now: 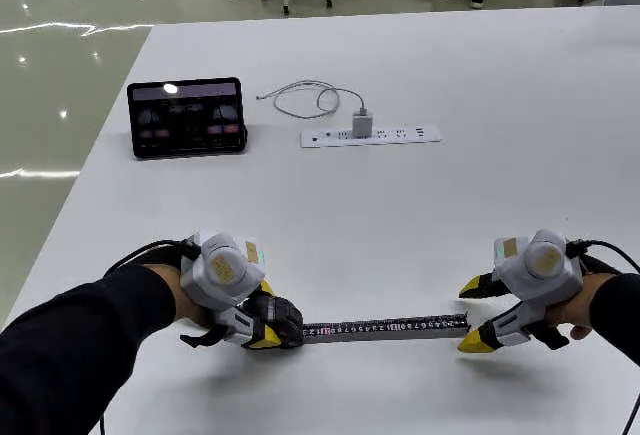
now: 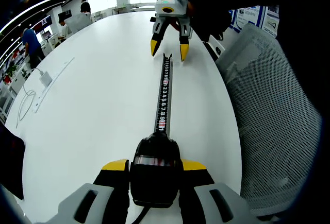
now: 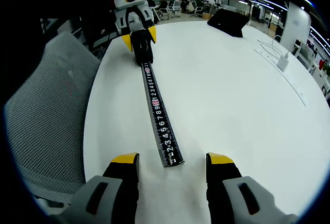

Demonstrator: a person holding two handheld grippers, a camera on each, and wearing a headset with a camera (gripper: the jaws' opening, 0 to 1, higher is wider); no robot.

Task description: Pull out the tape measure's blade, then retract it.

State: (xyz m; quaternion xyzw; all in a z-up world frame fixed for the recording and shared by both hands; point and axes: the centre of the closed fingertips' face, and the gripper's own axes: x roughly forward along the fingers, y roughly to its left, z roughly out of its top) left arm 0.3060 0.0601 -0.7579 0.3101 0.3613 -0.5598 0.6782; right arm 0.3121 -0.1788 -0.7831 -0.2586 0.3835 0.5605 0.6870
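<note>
A black tape measure case [image 1: 276, 320] rests on the white table, clamped between the yellow-tipped jaws of my left gripper [image 1: 264, 317]; the case [image 2: 154, 167] sits between those jaws in the left gripper view. Its dark blade [image 1: 385, 328] lies pulled out flat across the table toward the right. The blade [image 3: 160, 118] ends at a hook just short of my right gripper [image 3: 172, 158], which stands open with the blade tip lying free between its fingertips [image 3: 126, 158]. My right gripper [image 1: 472, 313] is at the blade's right end. The blade [image 2: 164, 90] runs straight toward that far gripper [image 2: 168, 48].
A dark tablet [image 1: 187, 116] stands at the back left. A white power strip [image 1: 371, 135] with a charger and coiled cable [image 1: 305, 97] lies behind the work. A grey mesh chair [image 2: 268, 116] sits at the table's near edge. The table's edge [image 1: 95, 155] runs along the left.
</note>
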